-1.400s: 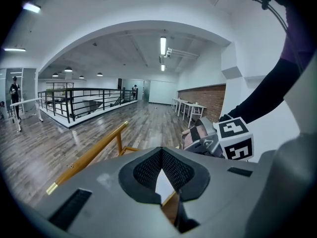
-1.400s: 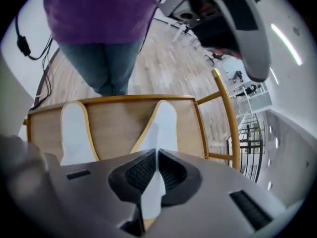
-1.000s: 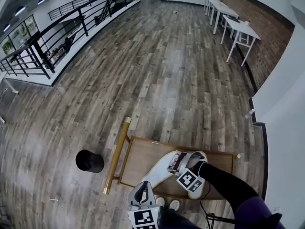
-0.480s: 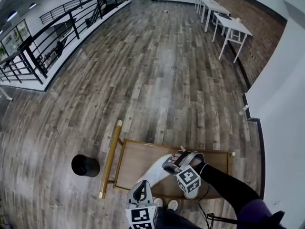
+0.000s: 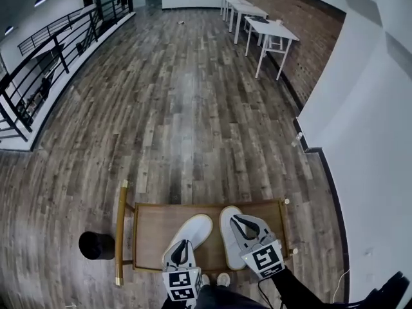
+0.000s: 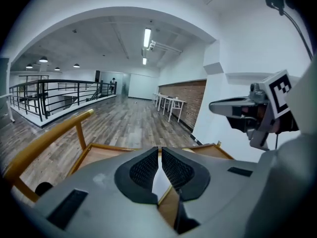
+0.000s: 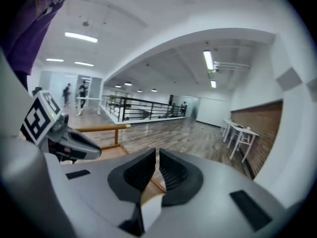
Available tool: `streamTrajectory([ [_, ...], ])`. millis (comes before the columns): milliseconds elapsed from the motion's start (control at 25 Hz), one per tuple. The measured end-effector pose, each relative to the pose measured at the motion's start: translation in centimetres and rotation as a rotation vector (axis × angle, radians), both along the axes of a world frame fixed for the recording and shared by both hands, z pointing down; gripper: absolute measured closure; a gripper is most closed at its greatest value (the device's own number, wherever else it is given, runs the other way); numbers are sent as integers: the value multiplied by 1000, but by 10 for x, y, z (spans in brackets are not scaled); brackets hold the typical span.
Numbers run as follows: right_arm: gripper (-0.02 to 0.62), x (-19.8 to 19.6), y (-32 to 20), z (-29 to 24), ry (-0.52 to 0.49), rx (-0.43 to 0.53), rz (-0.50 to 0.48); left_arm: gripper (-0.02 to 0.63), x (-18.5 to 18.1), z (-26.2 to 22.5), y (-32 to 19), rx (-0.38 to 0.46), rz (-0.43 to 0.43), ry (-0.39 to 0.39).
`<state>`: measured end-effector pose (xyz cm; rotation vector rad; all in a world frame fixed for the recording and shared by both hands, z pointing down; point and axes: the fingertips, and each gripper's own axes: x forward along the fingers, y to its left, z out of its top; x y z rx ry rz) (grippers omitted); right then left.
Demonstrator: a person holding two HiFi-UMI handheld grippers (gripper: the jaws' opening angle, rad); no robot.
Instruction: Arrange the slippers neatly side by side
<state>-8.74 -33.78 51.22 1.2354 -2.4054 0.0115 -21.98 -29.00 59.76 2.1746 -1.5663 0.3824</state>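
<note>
Two white slippers lie side by side, toes away from me, on a low wooden cart (image 5: 151,210). The left slipper (image 5: 195,226) angles slightly rightward; the right slipper (image 5: 228,235) lies straight. My left gripper (image 5: 181,244) hovers over the heel of the left slipper, shut and empty; in the left gripper view its pads (image 6: 146,168) meet over a sliver of white. My right gripper (image 5: 239,222) hangs above the right slipper's strap. Its jaws (image 7: 157,158) stand shut with nothing between them. Each gripper shows in the other's view: the right gripper (image 6: 247,112), the left gripper (image 7: 67,142).
The cart has a yellow handle bar (image 5: 120,232) on its left side. A black round object (image 5: 96,245) stands on the wood floor beside it. A white wall (image 5: 360,140) runs close on the right, white tables (image 5: 261,24) far back, a black railing (image 5: 38,63) at left.
The right slipper, held up at an angle by the right gripper before, now lies flat beside the left one. The right gripper has let go and risen. The left gripper moved forward.
</note>
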Motion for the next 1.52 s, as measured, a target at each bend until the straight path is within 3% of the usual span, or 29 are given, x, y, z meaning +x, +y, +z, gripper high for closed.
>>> streamTrajectory([
  [120,574,34,12,1,-65,-28,146,604,7,19,-9,-36,41,-29],
  [240,574,56,22,1,-82,-40,214,604,14,36,-15,-75,130,-96],
  [320,574,67,28,2,-88,-46,242,517,19,48,-16,-113,208,-138],
  [400,574,75,31,1,-92,-47,260,497,24,63,-16,-163,289,-175],
  [480,574,81,33,1,-94,-49,269,437,28,80,-15,-225,359,-218],
  [760,574,87,37,1,-94,-64,276,437,29,125,-14,-375,482,-373],
  [960,574,89,37,-1,-105,-48,281,441,24,138,-18,-413,511,-466],
  [1000,574,90,37,-1,-105,-49,283,453,23,138,-18,-424,501,-474],
  [1040,575,91,36,0,-103,-51,286,513,21,138,-19,-433,480,-477],
  [1080,574,92,36,-1,-102,-54,289,586,19,137,-20,-441,453,-474],
  [1160,574,90,35,-3,-99,-56,286,589,18,135,-21,-465,408,-439],
  [1280,574,85,34,-4,-99,-56,271,595,21,134,-16,-539,365,-322],
  [1520,574,64,31,-8,-105,-46,230,597,25,116,-18,-609,167,-100],
])
